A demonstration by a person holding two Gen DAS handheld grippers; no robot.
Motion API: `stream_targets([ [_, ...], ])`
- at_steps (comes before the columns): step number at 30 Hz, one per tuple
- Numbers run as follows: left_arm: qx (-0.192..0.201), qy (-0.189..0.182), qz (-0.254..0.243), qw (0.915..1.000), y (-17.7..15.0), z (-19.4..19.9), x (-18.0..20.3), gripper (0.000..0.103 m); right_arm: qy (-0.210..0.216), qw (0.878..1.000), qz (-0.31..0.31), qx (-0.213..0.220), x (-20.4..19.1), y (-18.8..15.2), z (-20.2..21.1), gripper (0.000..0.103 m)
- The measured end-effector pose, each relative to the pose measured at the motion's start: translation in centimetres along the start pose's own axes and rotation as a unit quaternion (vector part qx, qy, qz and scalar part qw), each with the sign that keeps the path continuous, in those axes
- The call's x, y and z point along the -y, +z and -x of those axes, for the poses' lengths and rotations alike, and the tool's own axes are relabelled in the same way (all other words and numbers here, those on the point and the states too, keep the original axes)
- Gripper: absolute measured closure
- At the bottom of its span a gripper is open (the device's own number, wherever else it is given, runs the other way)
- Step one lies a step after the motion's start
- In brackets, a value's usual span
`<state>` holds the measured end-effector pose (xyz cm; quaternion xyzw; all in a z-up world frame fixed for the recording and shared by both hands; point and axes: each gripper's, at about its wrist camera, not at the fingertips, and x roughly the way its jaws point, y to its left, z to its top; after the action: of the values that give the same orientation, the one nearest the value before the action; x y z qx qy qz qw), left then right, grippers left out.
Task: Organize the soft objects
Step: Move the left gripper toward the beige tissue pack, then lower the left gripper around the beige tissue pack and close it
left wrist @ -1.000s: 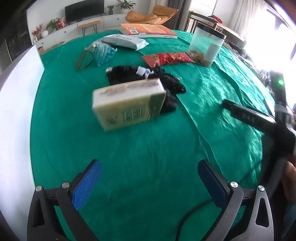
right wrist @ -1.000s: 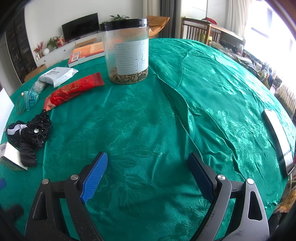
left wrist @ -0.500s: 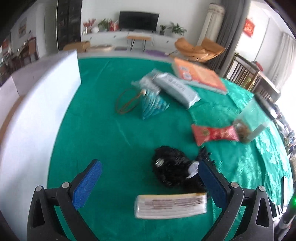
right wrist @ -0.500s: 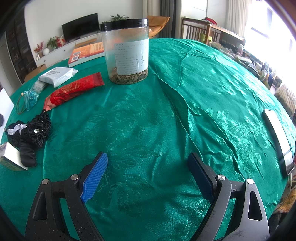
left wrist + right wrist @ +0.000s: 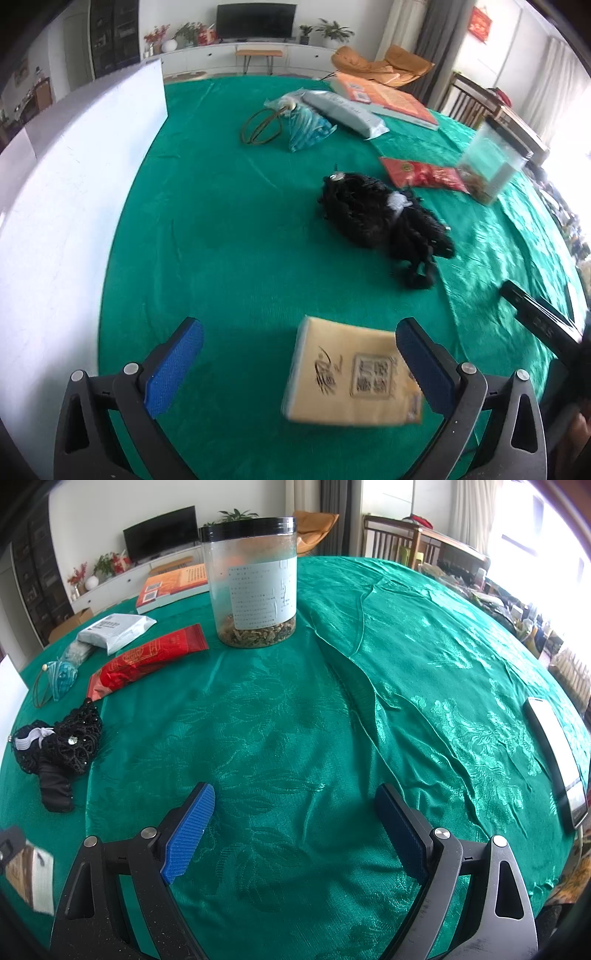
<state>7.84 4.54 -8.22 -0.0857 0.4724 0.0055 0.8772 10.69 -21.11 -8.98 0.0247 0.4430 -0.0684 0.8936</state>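
A yellow tissue pack [image 5: 351, 373] sits between the fingers of my open left gripper [image 5: 299, 365], close against the right finger and blurred; it shows at the lower left edge as the tissue pack [image 5: 29, 878]. A black lace garment [image 5: 380, 221] lies crumpled on the green tablecloth [image 5: 221, 240] beyond it, also seen as the garment [image 5: 55, 746]. A teal mesh pouch [image 5: 306, 127] lies farther back. My right gripper [image 5: 297, 830] is open over bare cloth with nothing between its fingers.
A clear jar [image 5: 255, 583] with a black lid, a red packet [image 5: 147, 661], a white packet [image 5: 114, 631] and an orange book [image 5: 173, 585] sit at the back. A phone [image 5: 557, 764] lies right. A white board [image 5: 74, 184] borders the left.
The left gripper swung around and came in over the tissue pack, which now lies between its fingers and farther from the black garment. The right gripper has not moved.
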Motion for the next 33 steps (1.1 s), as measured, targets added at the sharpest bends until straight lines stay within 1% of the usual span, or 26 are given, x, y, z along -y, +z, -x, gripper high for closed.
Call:
stream_targets([
  [2,0.012,-0.011,-0.013,0.9998,0.2,1.1,0.4,0.000,0.000,1.000,0.000,0.000,0.0,0.0,0.0,0.013],
  [4,0.015,-0.027,-0.038,0.9988,0.7,2.0,1.2,0.000,0.000,1.000,0.000,0.000,0.0,0.0,0.0,0.013],
  [6,0.002,-0.048,-0.068,0.9965,1.1,2.4,2.3,0.000,0.000,1.000,0.000,0.000,0.0,0.0,0.0,0.013],
  [8,-0.029,-0.070,-0.112,0.9908,1.1,2.4,3.8,0.000,0.000,1.000,0.000,0.000,0.0,0.0,0.0,0.013],
  [10,-0.065,-0.087,-0.174,0.9786,0.8,2.4,5.7,0.000,0.000,1.000,0.000,0.000,0.0,0.0,0.0,0.013],
  [11,-0.073,-0.086,-0.206,0.9721,0.6,2.5,6.5,0.000,0.000,1.000,0.000,0.000,0.0,0.0,0.0,0.013],
  [12,-0.075,-0.081,-0.227,0.9676,0.2,2.7,7.0,0.000,0.000,1.000,0.000,0.000,0.0,0.0,0.0,0.013],
  [13,-0.078,-0.070,-0.263,0.9591,-0.2,2.8,7.7,0.000,0.000,1.000,0.000,0.000,0.0,0.0,0.0,0.013],
  [14,-0.081,-0.062,-0.286,0.9529,-0.5,2.7,8.2,0.000,0.000,1.000,0.000,0.000,0.0,0.0,0.0,0.013],
  [15,-0.090,-0.051,-0.312,0.9442,-0.8,2.3,8.7,0.000,0.000,1.000,0.000,0.000,0.0,0.0,0.0,0.013],
  [16,-0.097,-0.042,-0.329,0.9383,-0.9,1.9,8.8,0.000,0.000,1.000,0.000,0.000,0.0,0.0,0.0,0.013],
  [17,-0.104,-0.032,-0.350,0.9303,-1.1,1.4,9.1,0.000,0.000,1.000,0.000,0.000,0.0,0.0,0.0,0.013],
  [18,-0.109,-0.028,-0.361,0.9259,-1.1,1.0,9.2,0.000,0.000,1.000,0.000,0.000,0.0,0.0,0.0,0.013],
  [20,-0.112,-0.017,-0.371,0.9218,-1.1,0.0,9.2,0.000,0.000,1.000,0.000,0.000,0.0,0.0,0.0,0.013],
  [22,-0.114,-0.011,-0.369,0.9225,-1.2,-1.0,8.9,0.000,0.000,1.000,0.000,0.000,0.0,0.0,0.0,0.013],
  [24,-0.118,0.006,-0.358,0.9261,-0.7,-2.6,8.4,0.000,0.000,1.000,0.000,0.000,0.0,0.0,0.0,0.013],
  [25,-0.119,0.001,-0.345,0.9311,-0.4,-3.0,8.0,0.000,0.000,1.000,0.000,0.000,0.0,0.0,0.0,0.013],
  [26,-0.122,-0.006,-0.321,0.9393,0.1,-3.3,7.5,0.000,0.000,1.000,0.000,0.000,0.0,0.0,0.0,0.013],
  [27,-0.124,0.000,-0.302,0.9450,0.5,-3.6,7.1,0.000,0.000,1.000,0.000,0.000,0.0,0.0,0.0,0.013],
  [28,-0.125,0.008,-0.270,0.9547,1.2,-3.9,6.3,0.000,0.000,1.000,0.000,0.000,0.0,0.0,0.0,0.013],
  [29,-0.128,0.012,-0.242,0.9618,1.7,-4.2,5.5,0.000,0.000,1.000,0.000,0.000,0.0,0.0,0.0,0.013],
  [30,-0.133,0.017,-0.205,0.9695,2.3,-4.6,4.5,0.000,0.000,1.000,0.000,0.000,0.0,0.0,0.0,0.013],
  [31,-0.142,0.013,-0.160,0.9767,2.9,-4.9,3.3,0.000,0.000,1.000,0.000,0.000,0.0,0.0,0.0,0.013],
  [32,-0.150,0.006,-0.129,0.9803,3.2,-5.1,2.4,0.000,0.000,1.000,0.000,0.000,0.0,0.0,0.0,0.013],
  [33,-0.144,0.000,-0.121,0.9822,3.4,-4.8,2.1,0.000,0.000,1.000,0.000,0.000,0.0,0.0,0.0,0.013],
])
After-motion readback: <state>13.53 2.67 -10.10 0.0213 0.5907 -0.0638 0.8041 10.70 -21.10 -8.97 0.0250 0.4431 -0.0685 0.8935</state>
